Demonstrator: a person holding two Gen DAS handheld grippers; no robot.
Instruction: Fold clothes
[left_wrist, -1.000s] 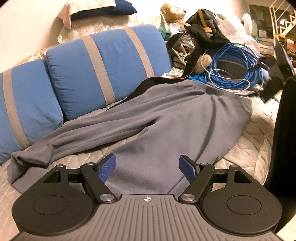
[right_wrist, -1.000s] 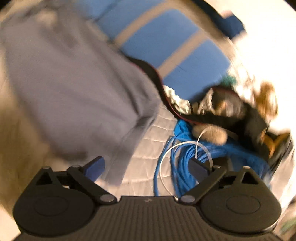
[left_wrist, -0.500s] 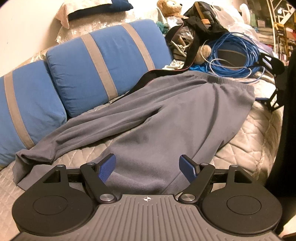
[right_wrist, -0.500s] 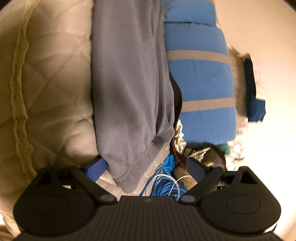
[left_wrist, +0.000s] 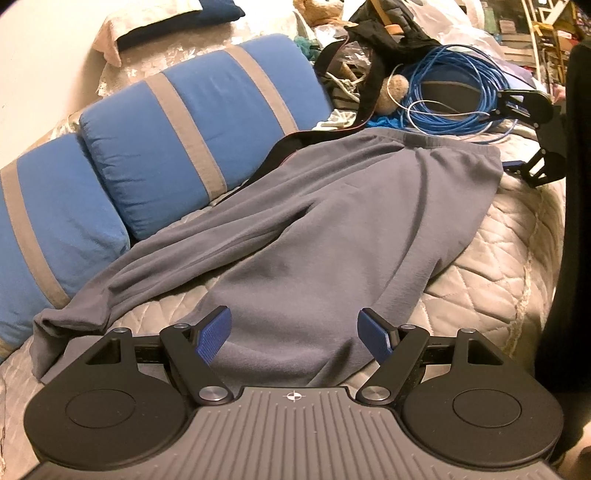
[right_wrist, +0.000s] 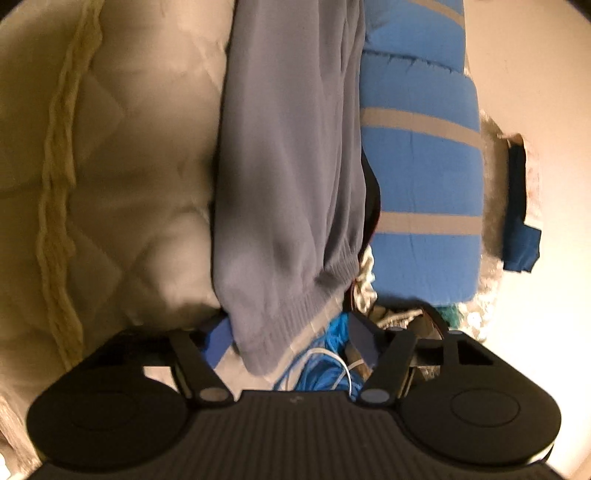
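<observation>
Grey sweatpants (left_wrist: 332, 221) lie spread on the quilted bed cover (left_wrist: 491, 280), legs toward the left and waistband at the far right. My left gripper (left_wrist: 295, 334) hovers open just over the near leg, with nothing between its blue pads. My right gripper (right_wrist: 291, 336) is rolled on its side at the waistband corner (right_wrist: 280, 325). Its jaws are closing with that ribbed corner between them; one pad is beside the cloth and the other is still apart from it. The left wrist view shows the right gripper (left_wrist: 511, 134) at the waistband's far corner.
Two blue cushions with grey stripes (left_wrist: 192, 122) line the wall behind the pants. A coil of blue cable (left_wrist: 461, 96), a black bag (left_wrist: 384, 33) and a plush toy (left_wrist: 395, 86) crowd the bed beyond the waistband. A braided bed edge (right_wrist: 55, 184) runs alongside.
The right gripper has rolled onto its side, dropped to the waistband corner and narrowed its jaws around it. It has come into the left wrist view at the right. The left gripper barely moved.
</observation>
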